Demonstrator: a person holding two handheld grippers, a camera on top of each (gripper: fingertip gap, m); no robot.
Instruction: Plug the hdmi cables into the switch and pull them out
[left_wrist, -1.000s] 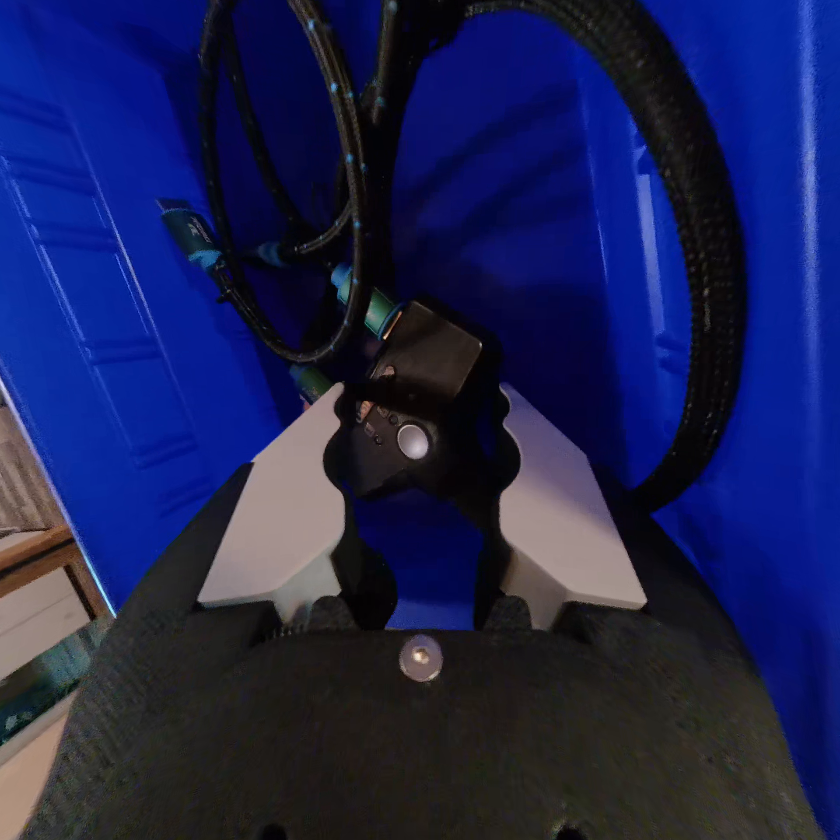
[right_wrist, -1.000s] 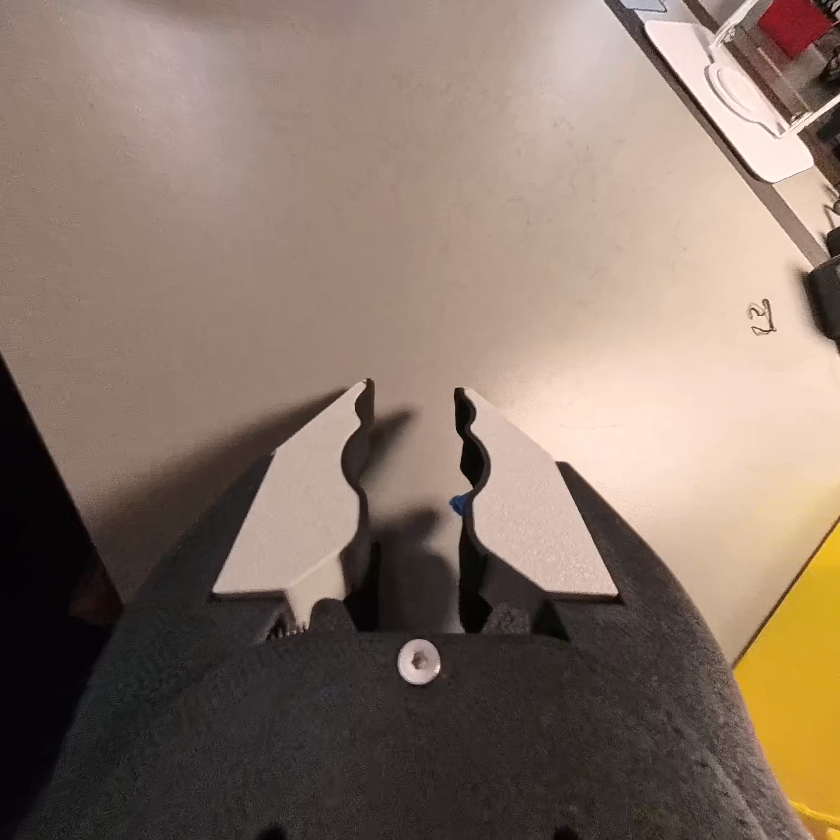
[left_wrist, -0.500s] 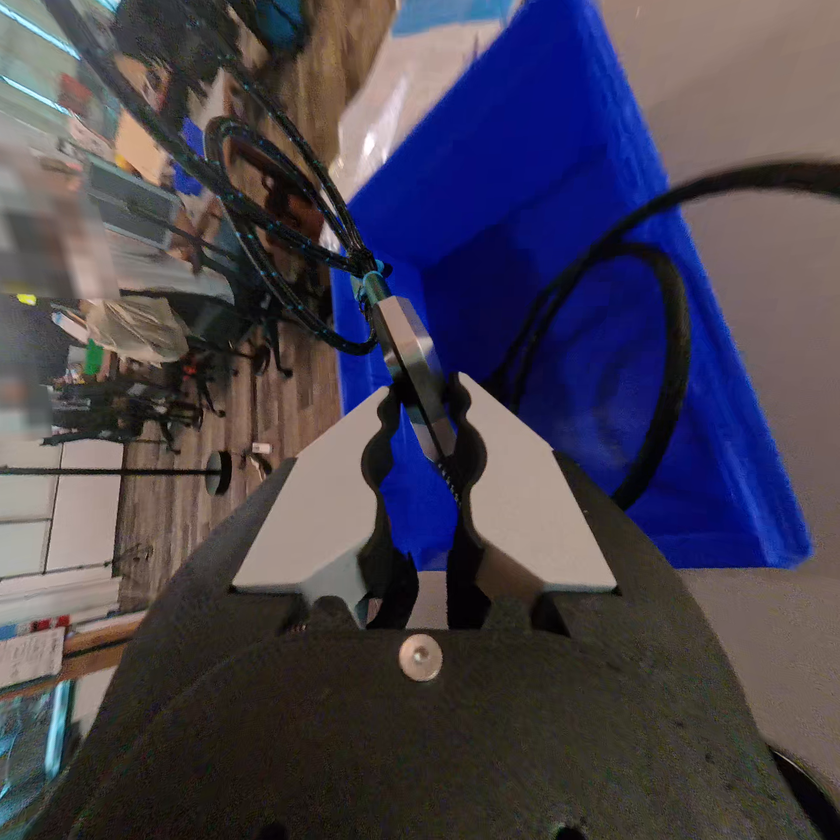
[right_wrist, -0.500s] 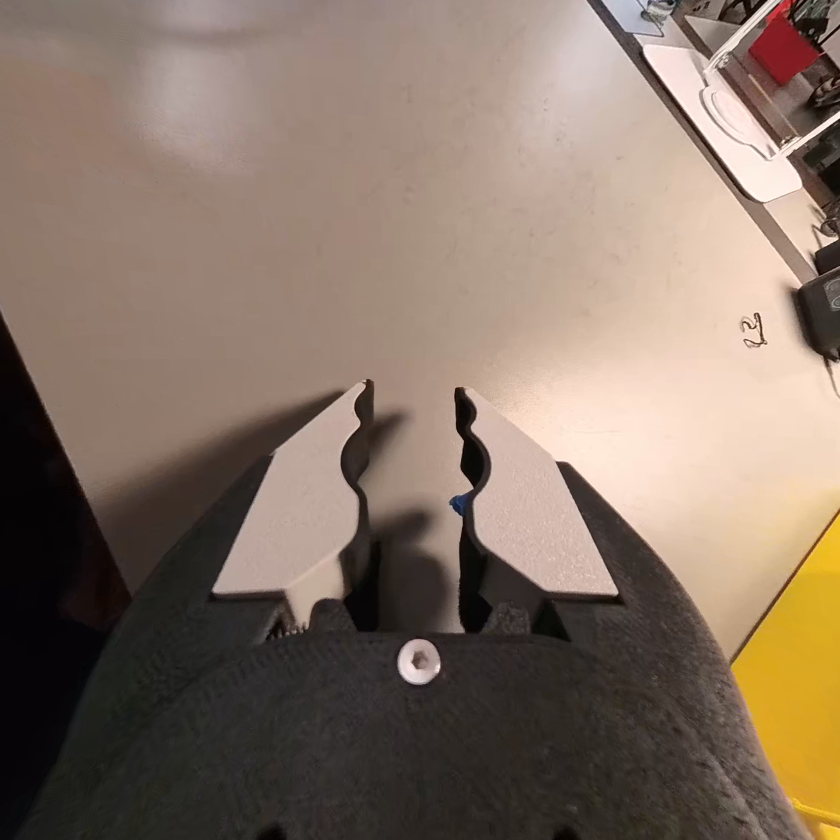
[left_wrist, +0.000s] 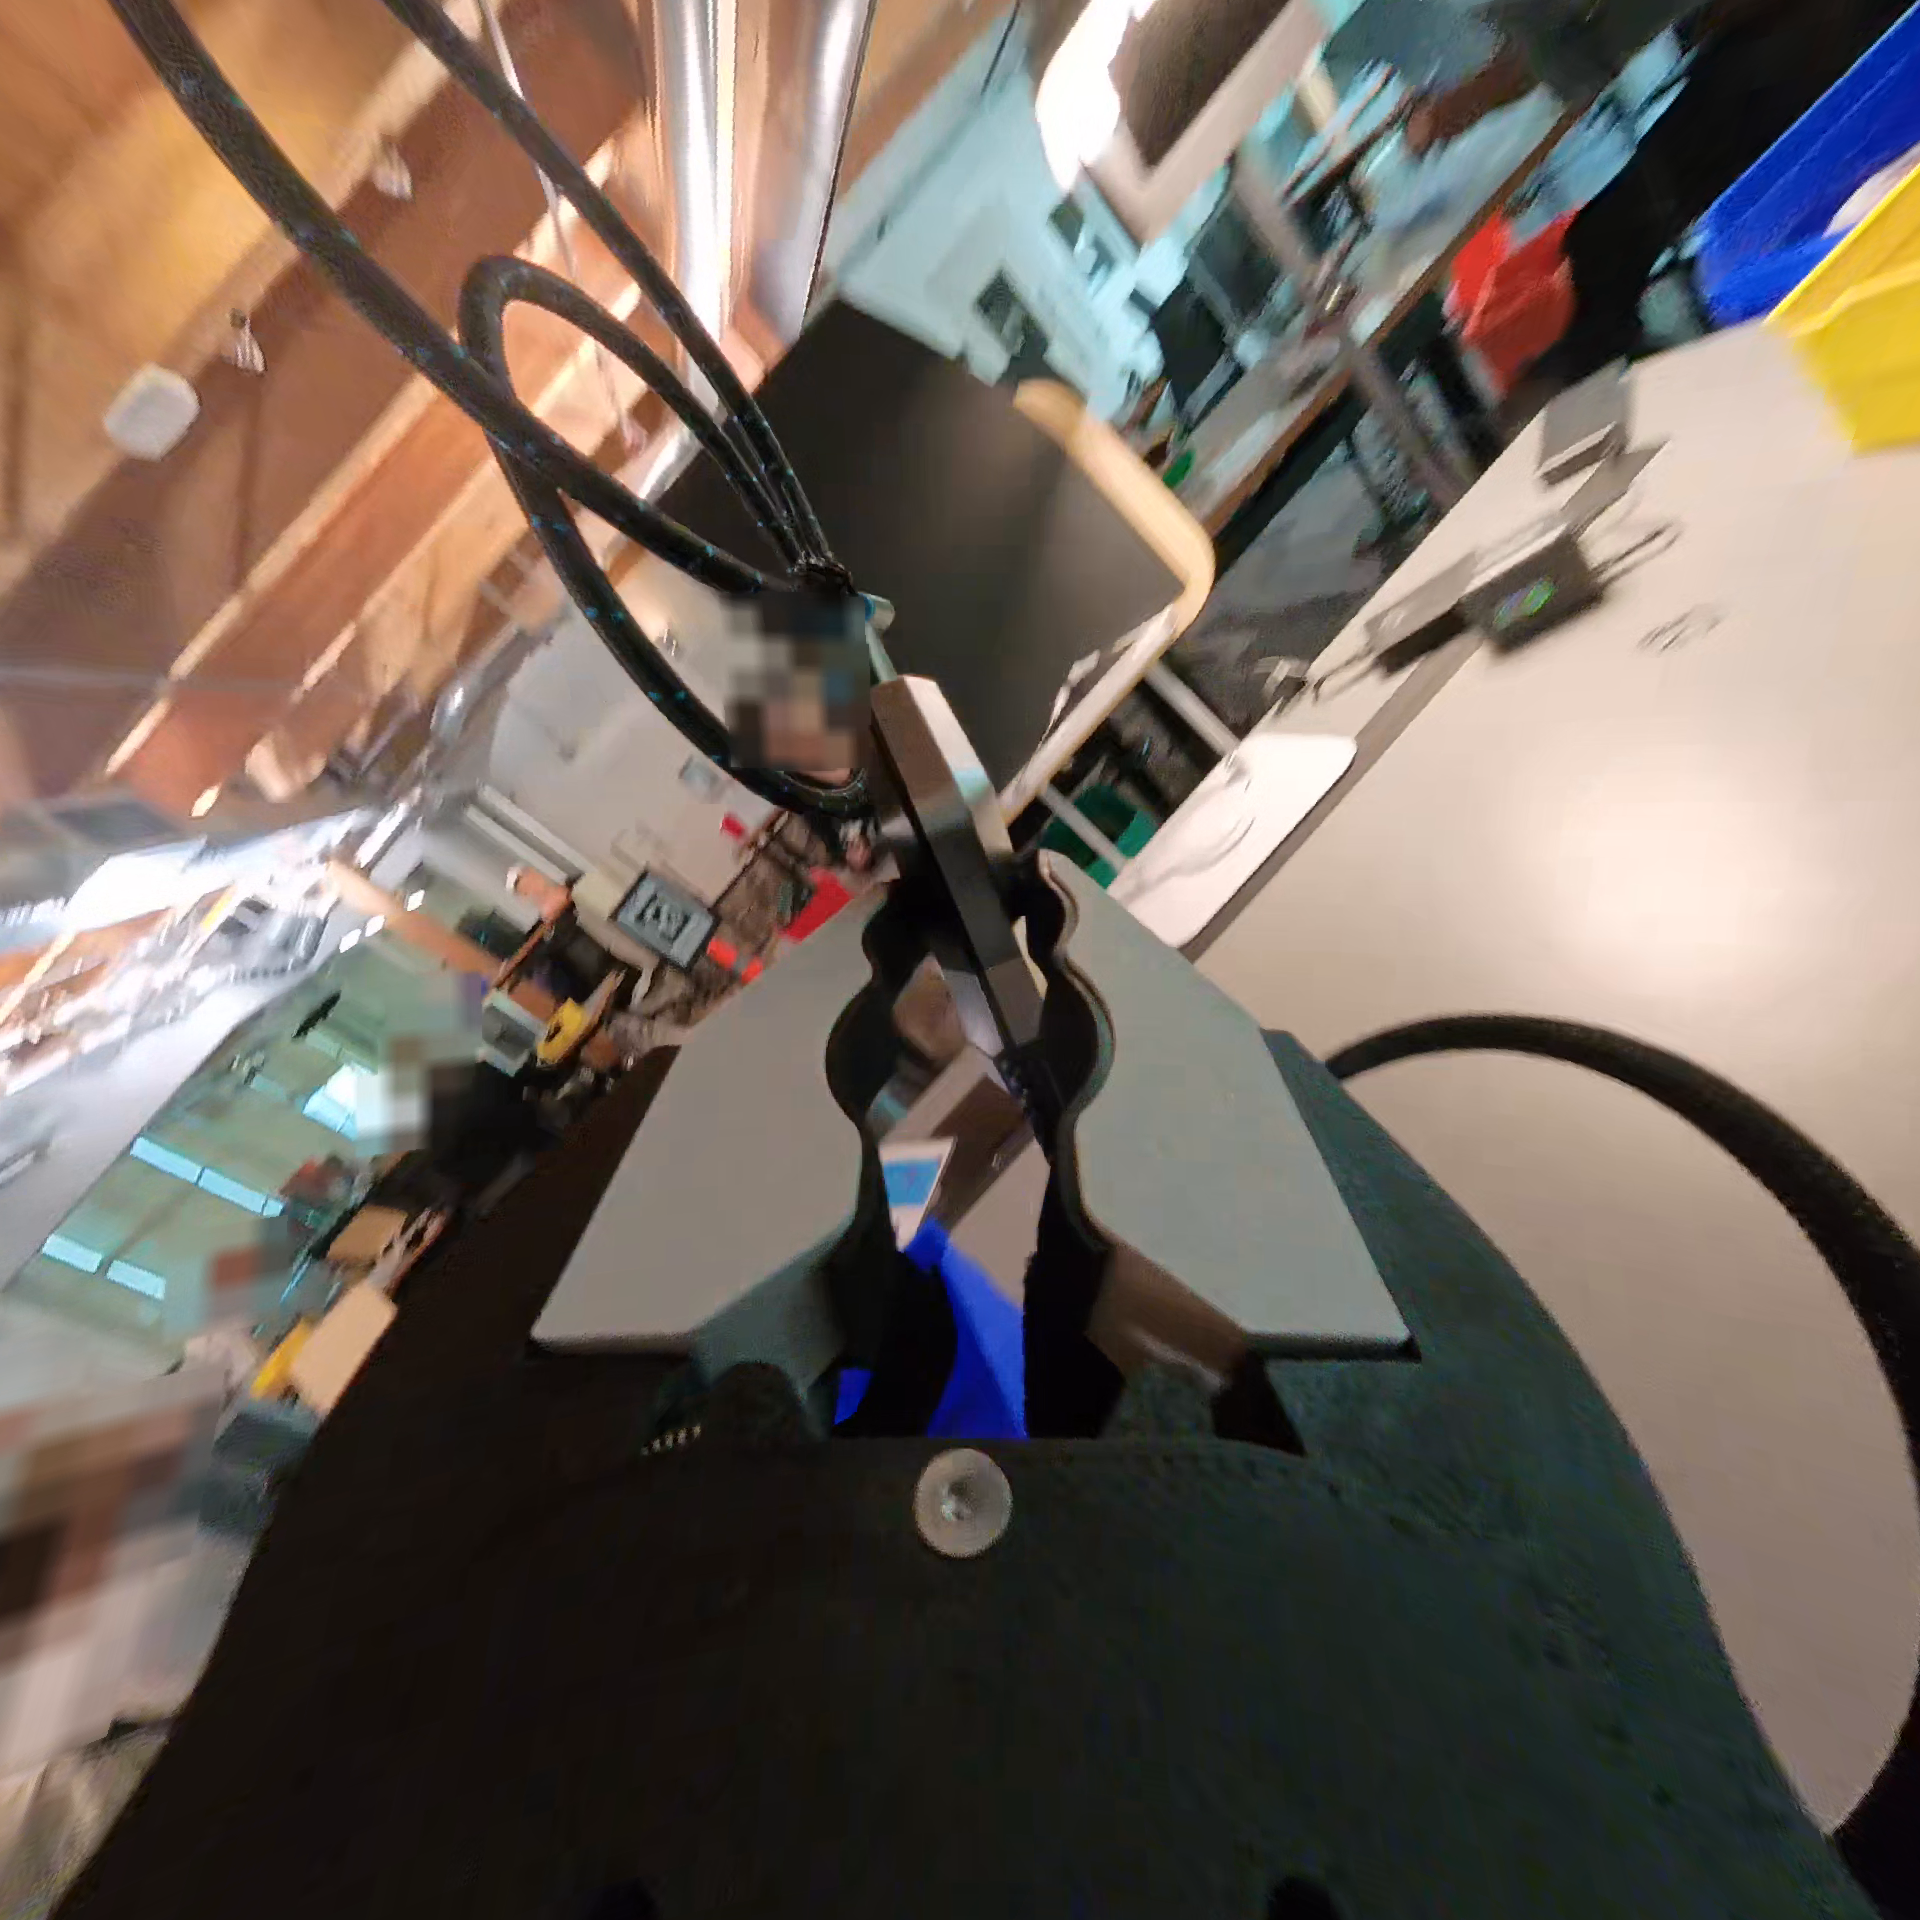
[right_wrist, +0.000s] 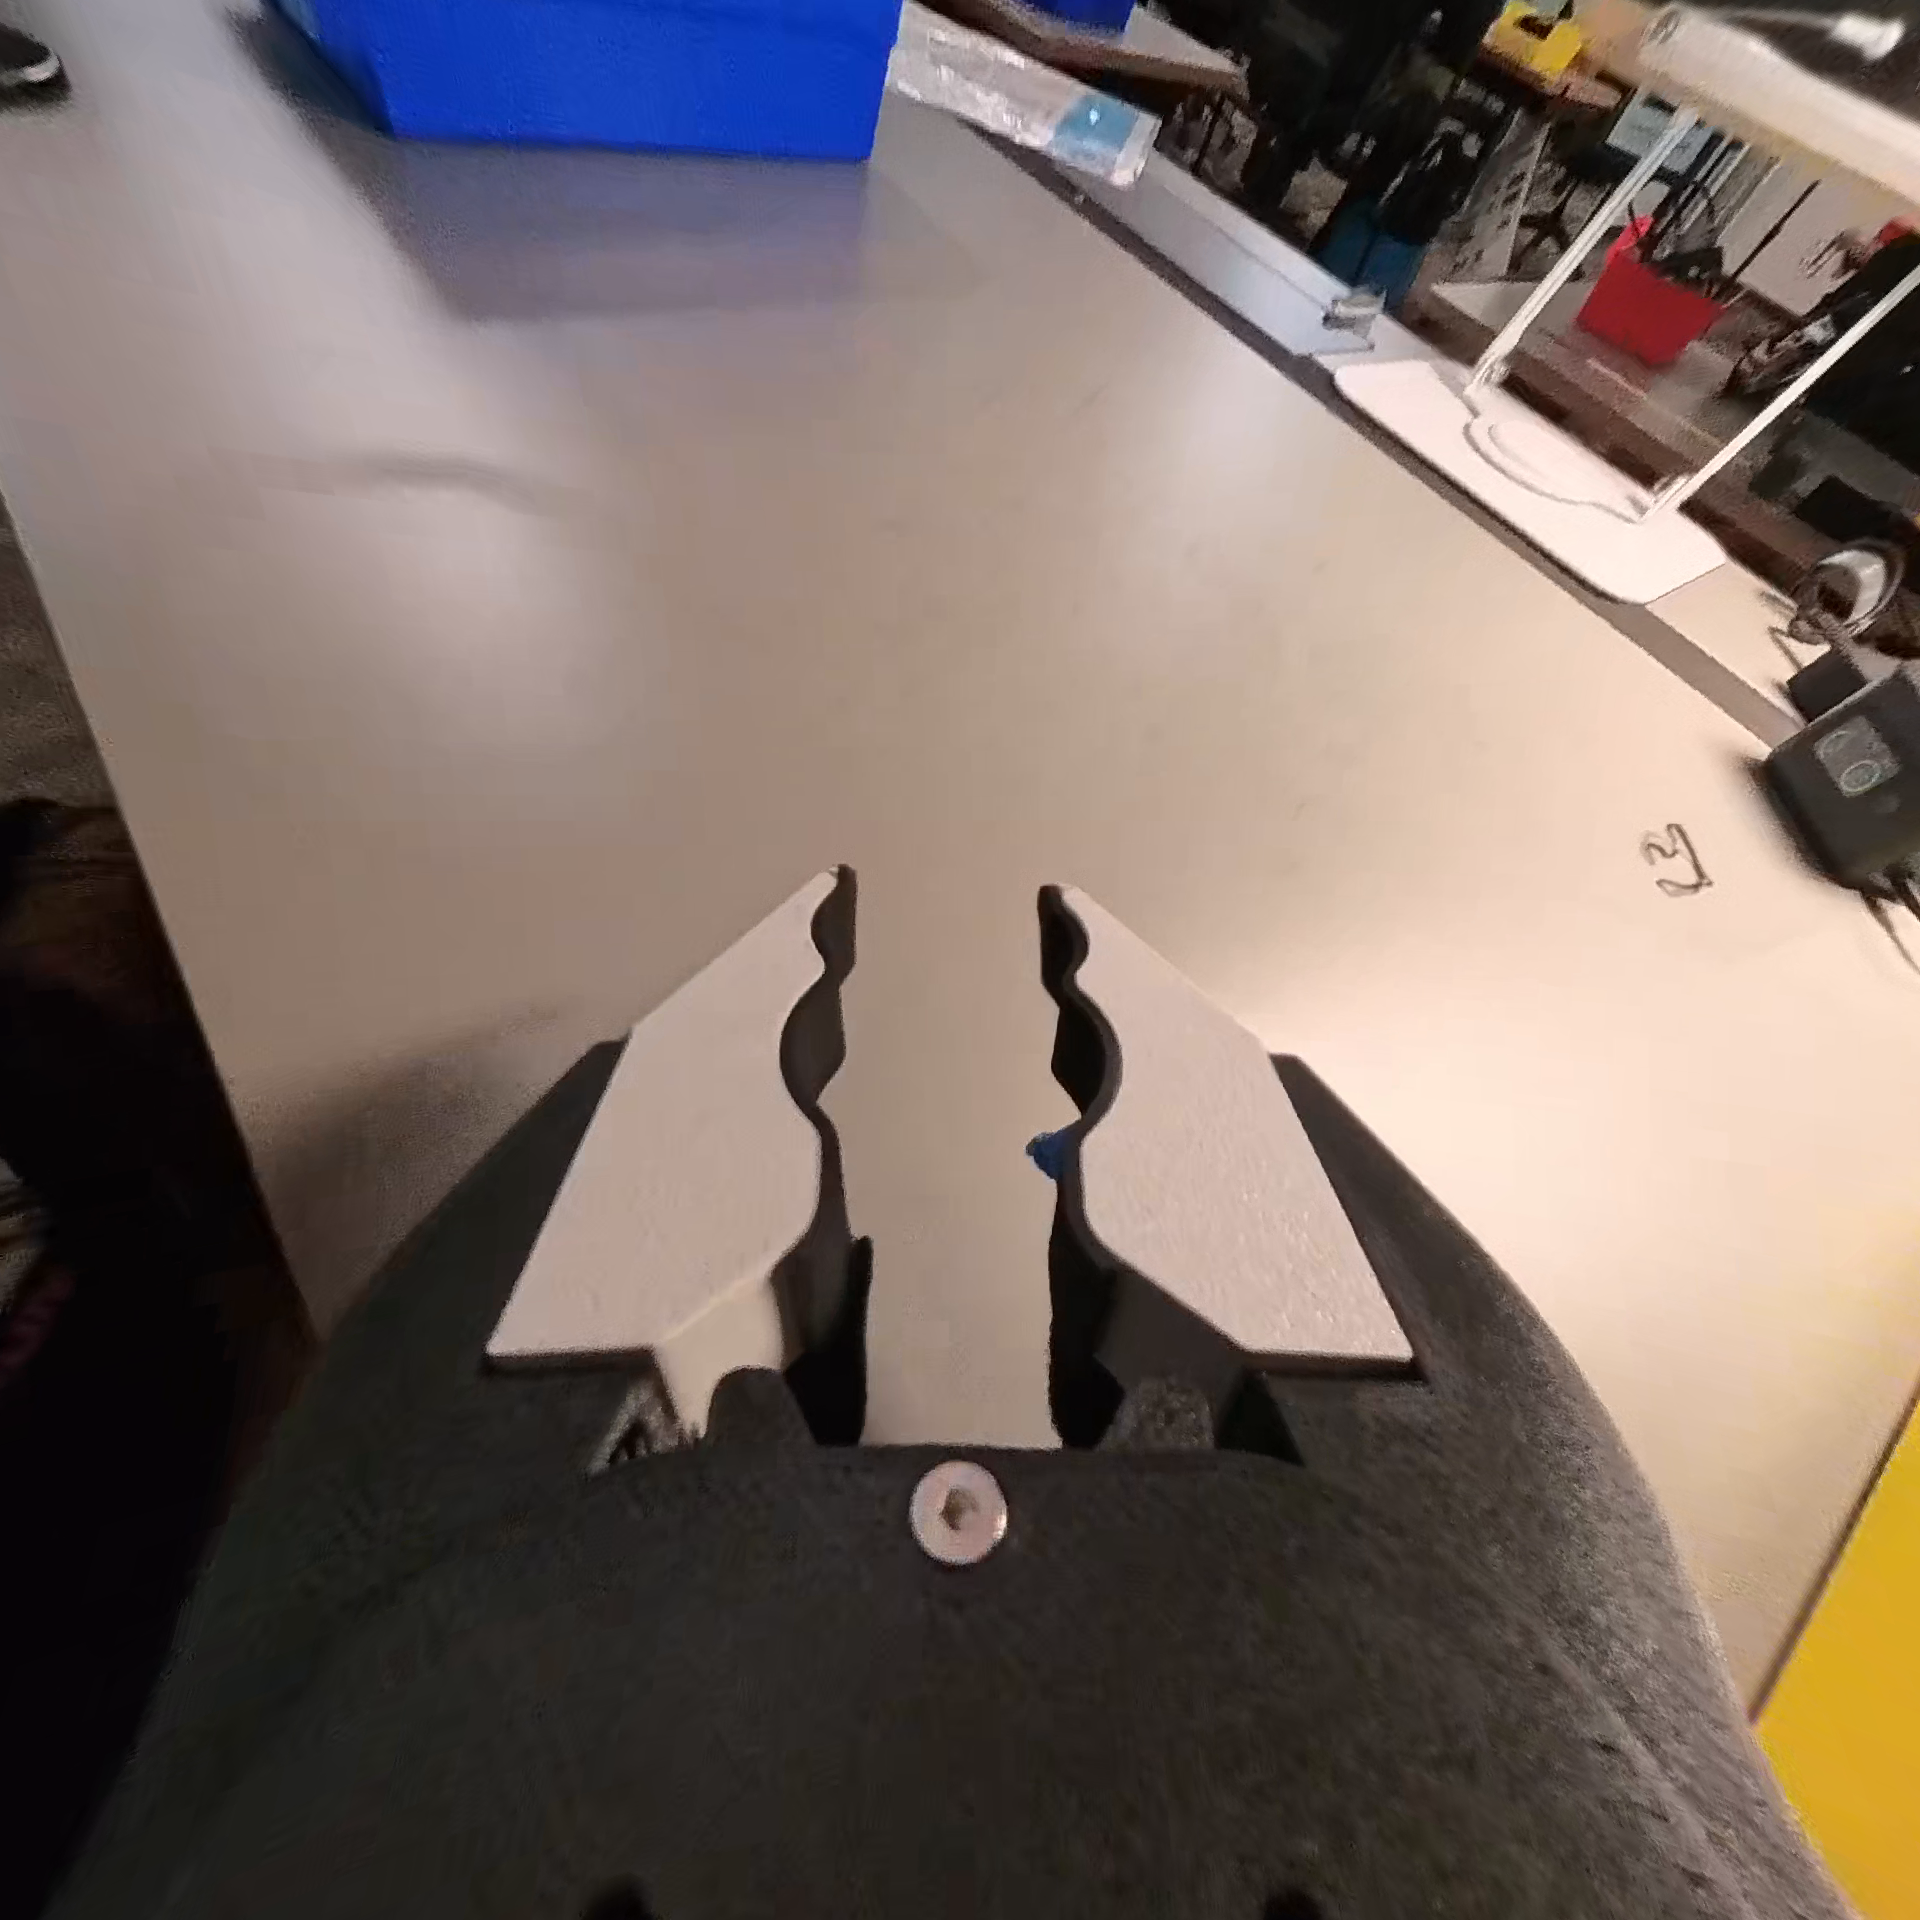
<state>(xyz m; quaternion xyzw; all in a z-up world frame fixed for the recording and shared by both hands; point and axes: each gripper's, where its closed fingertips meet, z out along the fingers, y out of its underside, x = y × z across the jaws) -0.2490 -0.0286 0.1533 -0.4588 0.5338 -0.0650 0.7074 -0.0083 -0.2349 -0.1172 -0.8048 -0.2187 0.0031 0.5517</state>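
Left gripper: your left gripper (left_wrist: 966, 914) is clamped on the switch (left_wrist: 951, 831), a thin dark slab held edge-on and lifted off the table.
Cables: braided black HDMI cables (left_wrist: 582, 561) loop up from the switch's far end; one thick black cable (left_wrist: 1766, 1174) arcs past on the right.
Right gripper: your right gripper (right_wrist: 945, 894) is held above the table with its jaws apart and nothing between them.
Writing: you have a small dark scribble (right_wrist: 1681, 862) on the tabletop and a marked grey box (right_wrist: 1860, 779) near the far edge.
Surface: a plain beige table (right_wrist: 935, 520).
Room: a blue bin (right_wrist: 623, 73) at the far end, a yellow bin (left_wrist: 1860, 332), a blurred workshop beyond.
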